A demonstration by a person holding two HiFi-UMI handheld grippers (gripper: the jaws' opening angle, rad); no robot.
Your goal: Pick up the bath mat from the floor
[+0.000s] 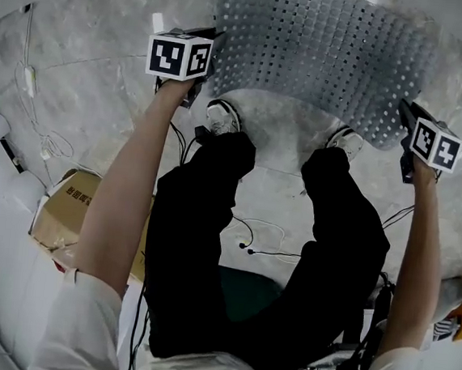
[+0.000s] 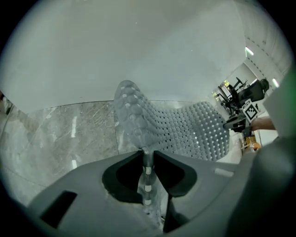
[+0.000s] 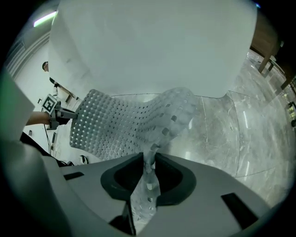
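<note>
Head view looks steeply down. Gripper views sit close behind left tongs and right tongs; all share the bath mat.

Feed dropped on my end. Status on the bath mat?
Left gripper shut on bath mat corner. Right gripper shut on other corner. Near edge lifted, sagging between. Nothing blocking.

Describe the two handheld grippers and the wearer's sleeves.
The left gripper and right gripper have matching dark grey moulded bodies, darker around the jaws. Each carries a white cube printed with black square markers. The person wears short white sleeves; forearms are bare.
</note>
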